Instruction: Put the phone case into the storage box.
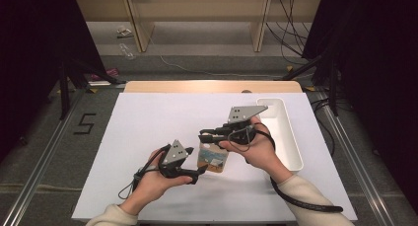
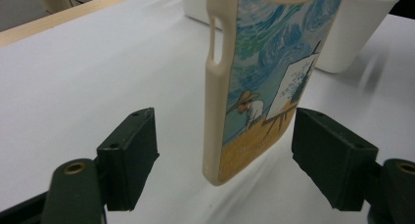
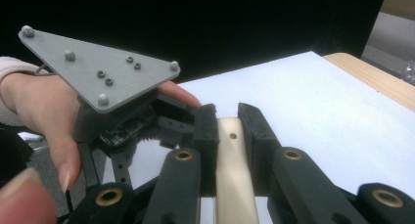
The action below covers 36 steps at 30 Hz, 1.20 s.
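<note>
Phone case — cream-edged, with a painted scene of a figure at an easel — hangs upright above the white table, near the white bin. The right gripper has its jaws clamped on the case's top edge, so lifting appears done. The left gripper stands with its jaws apart, one on each side of the case's lower end, and neither pad touches it. A hand-over or two-gripper hold seems under way — closing on the case is judged the step left, and where the case goes after that cannot be told. In the right gripper view, the left hand and its grey plate sit just beyond the case.
</note>
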Motion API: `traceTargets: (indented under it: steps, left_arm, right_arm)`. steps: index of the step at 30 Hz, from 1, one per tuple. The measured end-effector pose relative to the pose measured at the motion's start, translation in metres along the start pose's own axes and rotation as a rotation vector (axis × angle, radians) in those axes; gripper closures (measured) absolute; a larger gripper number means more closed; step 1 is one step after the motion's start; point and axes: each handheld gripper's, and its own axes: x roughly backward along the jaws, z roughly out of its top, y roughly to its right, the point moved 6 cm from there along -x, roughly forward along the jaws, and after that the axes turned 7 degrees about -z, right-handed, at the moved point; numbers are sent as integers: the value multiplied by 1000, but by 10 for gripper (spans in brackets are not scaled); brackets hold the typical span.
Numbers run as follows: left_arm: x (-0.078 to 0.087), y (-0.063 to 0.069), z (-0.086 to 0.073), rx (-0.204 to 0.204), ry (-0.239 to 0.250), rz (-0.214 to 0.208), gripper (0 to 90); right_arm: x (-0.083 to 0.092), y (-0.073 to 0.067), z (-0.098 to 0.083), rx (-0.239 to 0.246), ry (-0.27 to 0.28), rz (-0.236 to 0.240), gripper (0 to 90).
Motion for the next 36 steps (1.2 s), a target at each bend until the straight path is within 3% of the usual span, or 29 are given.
traceTargets:
  steps: [10,13,18,21,29,36]
  left_arm:
    - [-9,-3,1,-33,-1,-34,326]
    - [-11,-4,0,-19,-7,-40,346]
    - [-13,3,1,-52,-7,-95,412]
    - [-14,4,1,-60,-6,-106,446]
    - [-11,5,1,21,-1,-117,636]
    - [-9,5,0,47,-25,-114,726]
  right_arm:
    - [-1,-4,1,-3,-3,26,797]
    - [-2,-5,1,-1,-3,28,798]
    - [-3,-7,-1,0,-8,42,797]
    - [-4,-8,-1,0,-6,47,797]
    - [-5,-9,-1,-17,-2,67,797]
    - [-6,-9,-3,-18,6,76,795]
